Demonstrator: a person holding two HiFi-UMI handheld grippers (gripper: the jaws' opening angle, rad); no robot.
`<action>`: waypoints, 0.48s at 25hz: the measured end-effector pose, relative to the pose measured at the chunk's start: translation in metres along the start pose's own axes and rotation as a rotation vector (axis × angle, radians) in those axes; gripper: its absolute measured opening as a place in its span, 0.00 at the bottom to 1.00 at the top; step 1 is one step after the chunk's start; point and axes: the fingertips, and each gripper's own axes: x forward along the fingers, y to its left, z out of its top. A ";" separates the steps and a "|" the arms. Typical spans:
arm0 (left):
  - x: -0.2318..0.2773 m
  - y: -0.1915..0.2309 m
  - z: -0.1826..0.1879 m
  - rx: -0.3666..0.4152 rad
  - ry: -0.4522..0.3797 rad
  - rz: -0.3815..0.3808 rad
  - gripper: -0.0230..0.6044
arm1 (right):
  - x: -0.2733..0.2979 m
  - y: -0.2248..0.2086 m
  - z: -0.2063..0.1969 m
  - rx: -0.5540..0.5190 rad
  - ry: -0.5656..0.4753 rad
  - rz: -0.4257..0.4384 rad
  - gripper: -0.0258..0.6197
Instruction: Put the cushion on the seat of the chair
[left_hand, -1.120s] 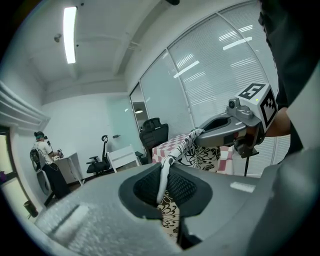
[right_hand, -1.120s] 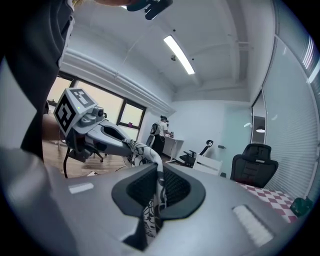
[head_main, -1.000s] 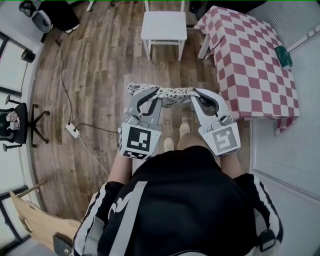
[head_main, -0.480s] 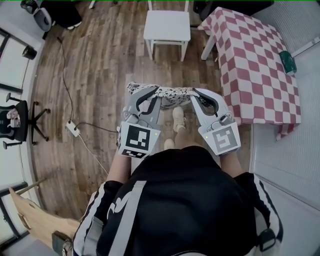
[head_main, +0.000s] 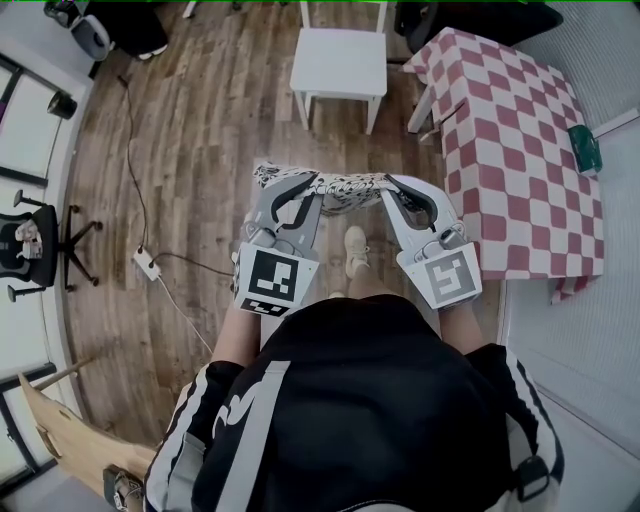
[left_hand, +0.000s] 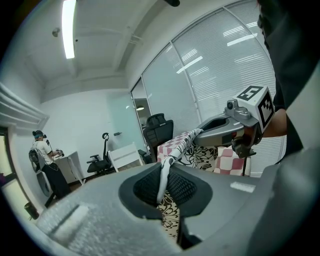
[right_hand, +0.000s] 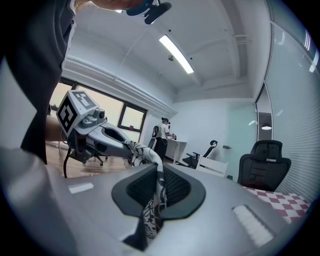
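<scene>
The cushion (head_main: 340, 188), white with a black swirl print, hangs stretched between my two grippers over the wood floor. My left gripper (head_main: 312, 192) is shut on its left edge, and the fabric (left_hand: 165, 177) runs pinched through the jaws in the left gripper view. My right gripper (head_main: 384, 193) is shut on the right edge, with the cloth (right_hand: 156, 192) clamped between the pads. The white chair (head_main: 338, 62) stands ahead at the top of the head view, its seat bare. It shows small in the left gripper view (left_hand: 124, 156) and the right gripper view (right_hand: 214, 166).
A table with a red-and-white checked cloth (head_main: 520, 150) stands right of the chair. A power strip and cable (head_main: 146, 264) lie on the floor at left. Office chairs (head_main: 40, 240) stand along the left wall. A person (right_hand: 162, 135) stands at a far desk.
Both grippers, still holding the cushion, have moved forward with the person's step; the chair and checked table have shifted right in the head view. A foot has swung forward under the cushion.
</scene>
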 end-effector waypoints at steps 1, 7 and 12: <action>0.006 0.004 0.001 0.001 0.000 -0.001 0.06 | 0.005 -0.006 0.000 0.000 -0.001 -0.002 0.06; 0.042 0.028 0.007 0.000 0.003 -0.003 0.06 | 0.032 -0.039 -0.003 0.009 0.000 -0.008 0.06; 0.066 0.044 0.009 -0.002 0.021 -0.003 0.06 | 0.051 -0.061 -0.004 0.011 0.003 0.002 0.06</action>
